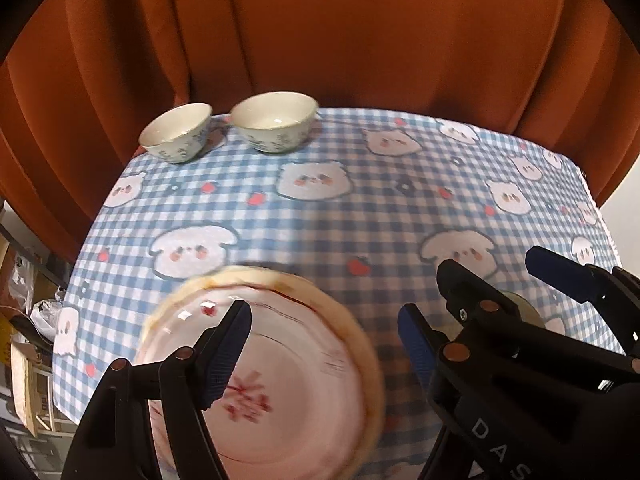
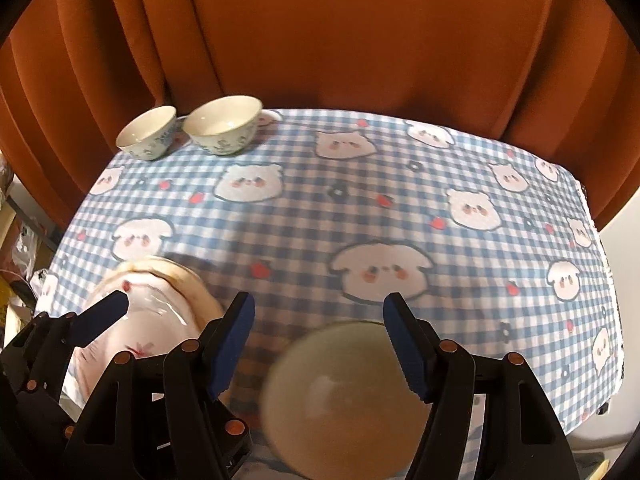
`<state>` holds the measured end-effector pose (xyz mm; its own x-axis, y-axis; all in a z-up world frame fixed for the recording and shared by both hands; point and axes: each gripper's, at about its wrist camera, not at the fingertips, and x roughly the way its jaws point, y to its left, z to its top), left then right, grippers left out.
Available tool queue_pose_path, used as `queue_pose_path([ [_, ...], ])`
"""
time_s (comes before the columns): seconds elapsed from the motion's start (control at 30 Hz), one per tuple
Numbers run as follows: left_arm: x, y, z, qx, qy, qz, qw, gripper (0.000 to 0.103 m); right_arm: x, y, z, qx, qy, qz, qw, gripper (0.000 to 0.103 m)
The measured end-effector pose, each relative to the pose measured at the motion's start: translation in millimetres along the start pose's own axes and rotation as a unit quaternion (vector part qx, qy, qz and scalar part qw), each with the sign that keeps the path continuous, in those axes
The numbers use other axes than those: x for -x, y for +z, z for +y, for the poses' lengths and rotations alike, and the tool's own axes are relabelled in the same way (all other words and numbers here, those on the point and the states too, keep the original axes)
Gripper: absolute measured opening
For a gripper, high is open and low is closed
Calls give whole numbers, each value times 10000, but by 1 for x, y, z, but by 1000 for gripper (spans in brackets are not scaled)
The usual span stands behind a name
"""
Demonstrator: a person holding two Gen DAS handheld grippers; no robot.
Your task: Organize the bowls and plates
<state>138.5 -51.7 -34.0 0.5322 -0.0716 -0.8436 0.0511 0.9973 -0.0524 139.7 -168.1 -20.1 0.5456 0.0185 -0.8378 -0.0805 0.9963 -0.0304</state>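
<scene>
Plates and bowls sit on your counter (image 2: pixel 360 208), which is covered in a blue checked cloth with white animal faces. Your pink plate (image 1: pixel 280 380) lies at the near left, its cream rim blurred in both views; it rests on the cloth. Your left gripper (image 1: pixel 324 348) hangs above it with its jaws standing wide apart, one blue pad over the plate's middle and the other off its right edge over the cloth, and neither presses on anything. Just right of the plate, your pale bowl (image 2: pixel 344 392) stands at the near edge, open side up and blurred. Your right gripper (image 2: pixel 320 344) is over it, jaws also parted wide; the left pad is clear of the bowl and the right pad overlaps its rim in the picture, though you cannot tell whether it touches. It grips nothing.

At the far left corner you have two more bowls with blue leaf prints. The small bowl (image 1: pixel 178 134) stands left of the larger bowl (image 1: pixel 276 122), close beside it. An orange curtain (image 1: pixel 340 32) hangs behind the counter.
</scene>
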Motion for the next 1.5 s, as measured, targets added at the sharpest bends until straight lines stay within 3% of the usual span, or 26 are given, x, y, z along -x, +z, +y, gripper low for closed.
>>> queue_pose_path([
  [0.2,1,19,51,256,-101,5,9996,78,-2,29,50,37,10,37,10000,71],
  [0.4,3,48,88,138,-29,-240,9996,82,-2,61,91,-68,55,-190,9998,72],
  [0.5,-3,65,105,179,-104,-222,9995,82,-8,80,106,-98,-5,-255,9996,86],
  [0.57,-9,75,113,215,-159,-191,9995,83,-15,94,114,-63,74,-167,9998,103],
  [0.8,-35,110,122,148,-114,-210,9996,84,-40,129,125,-153,52,-137,9998,103],
  [1.3,-121,179,124,384,-162,-155,9990,82,-126,206,108,-558,-82,-86,9984,103],
  [1.4,-139,186,122,388,-185,-74,9990,78,-146,215,101,-720,38,-18,9974,96],
  [1.5,-158,190,119,373,-186,86,9991,71,-164,219,95,-829,32,79,9965,83],
])
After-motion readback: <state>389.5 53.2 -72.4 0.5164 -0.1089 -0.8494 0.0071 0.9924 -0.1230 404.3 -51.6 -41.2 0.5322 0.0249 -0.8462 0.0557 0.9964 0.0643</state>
